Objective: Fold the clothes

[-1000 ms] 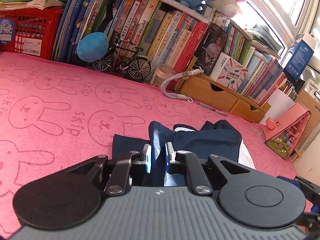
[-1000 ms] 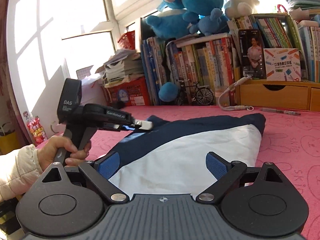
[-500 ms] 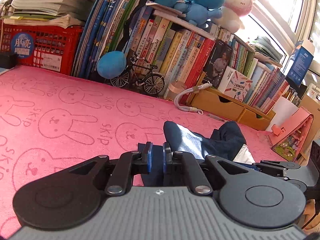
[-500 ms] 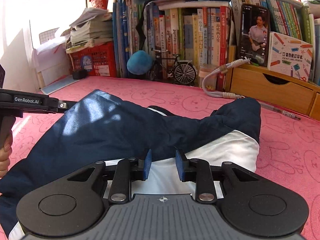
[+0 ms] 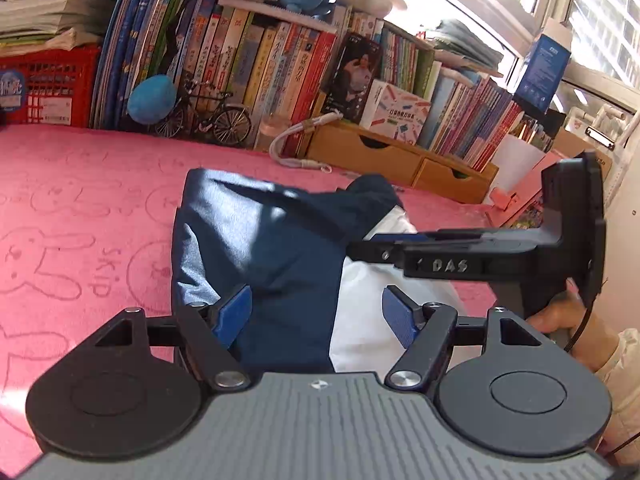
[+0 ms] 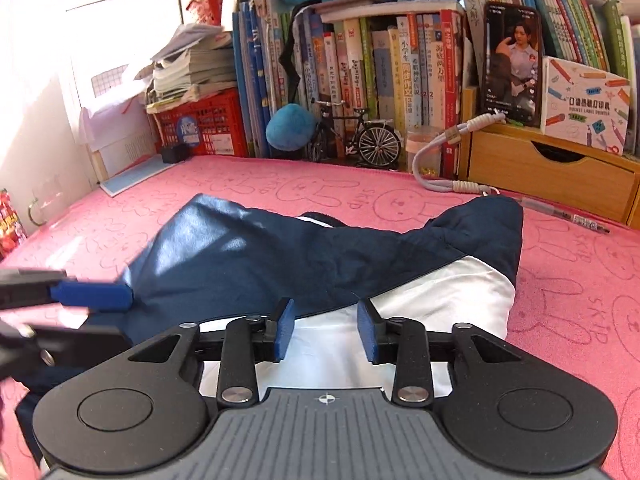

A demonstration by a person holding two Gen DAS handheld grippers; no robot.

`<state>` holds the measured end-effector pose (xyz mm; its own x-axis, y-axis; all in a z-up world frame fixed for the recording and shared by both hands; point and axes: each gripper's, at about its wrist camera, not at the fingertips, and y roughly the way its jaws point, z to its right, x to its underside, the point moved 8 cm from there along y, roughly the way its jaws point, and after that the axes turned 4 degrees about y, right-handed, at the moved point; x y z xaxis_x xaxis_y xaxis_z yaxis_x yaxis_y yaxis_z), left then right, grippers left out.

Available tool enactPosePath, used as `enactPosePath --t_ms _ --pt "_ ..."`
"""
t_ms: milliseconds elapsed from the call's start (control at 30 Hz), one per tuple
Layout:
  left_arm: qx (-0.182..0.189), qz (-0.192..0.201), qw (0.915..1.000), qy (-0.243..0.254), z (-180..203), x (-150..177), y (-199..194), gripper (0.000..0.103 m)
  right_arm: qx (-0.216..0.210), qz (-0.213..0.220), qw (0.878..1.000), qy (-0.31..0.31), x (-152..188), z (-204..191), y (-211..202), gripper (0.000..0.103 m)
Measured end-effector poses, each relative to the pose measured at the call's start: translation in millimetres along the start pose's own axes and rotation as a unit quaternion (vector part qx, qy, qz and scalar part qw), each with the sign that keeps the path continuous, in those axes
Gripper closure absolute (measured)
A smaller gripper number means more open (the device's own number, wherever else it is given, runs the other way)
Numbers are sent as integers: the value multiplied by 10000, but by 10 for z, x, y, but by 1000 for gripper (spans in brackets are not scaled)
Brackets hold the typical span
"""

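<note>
Navy-white garment (image 5: 280, 248) — beneath both open jaws

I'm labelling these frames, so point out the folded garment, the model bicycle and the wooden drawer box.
navy and white garment (image 6: 280, 256), right wrist view, navy upper panel.
model bicycle (image 6: 378, 146), right wrist view, rear wheel.
wooden drawer box (image 6: 520, 168), right wrist view, drawer front.

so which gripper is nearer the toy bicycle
Left. The left gripper sits over the garment's navy side, the side toward the toy bicycle; the right gripper is farther right, over the white part.
</note>
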<state>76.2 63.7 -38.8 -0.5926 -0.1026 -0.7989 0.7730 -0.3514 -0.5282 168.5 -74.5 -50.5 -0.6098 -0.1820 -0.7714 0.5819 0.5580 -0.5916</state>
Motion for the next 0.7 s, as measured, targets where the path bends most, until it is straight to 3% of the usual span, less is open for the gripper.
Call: enactPosePath --t_ms 67,167,233,300,433,500,567,633,700 --pt "-174 -56 9998 54 -45 180 26 32 -43 -68 9988 488 -187 158 -117 22" --pt "-549 27 9967 605 54 251 3 30 925 -366 9939 478 -543 328 -106 22" --pt "-500 56 9970 588 51 267 2 26 1562 -910 9830 322 -765 377 66 22" --pt "-451 85 9973 571 48 284 1 25 2011 -1588 9664 208 -885 402 320 27" --pt "-371 131 9978 530 33 292 -5 24 2740 -2804 9188 -458 -878 337 800 30" --pt "-374 139 9978 537 36 296 -7 24 2969 -3172 8977 -731 -777 293 958 30" --pt "-373 140 9978 534 37 299 -9 24 3090 -3410 8847 -751 -692 279 1064 31" --pt "-369 137 9978 531 35 301 -13 24 3204 -3394 8807 -810 -658 275 1113 44" --pt "-378 129 9977 544 38 304 -15 24 3323 -3223 8831 -767 -709 280 1129 70"
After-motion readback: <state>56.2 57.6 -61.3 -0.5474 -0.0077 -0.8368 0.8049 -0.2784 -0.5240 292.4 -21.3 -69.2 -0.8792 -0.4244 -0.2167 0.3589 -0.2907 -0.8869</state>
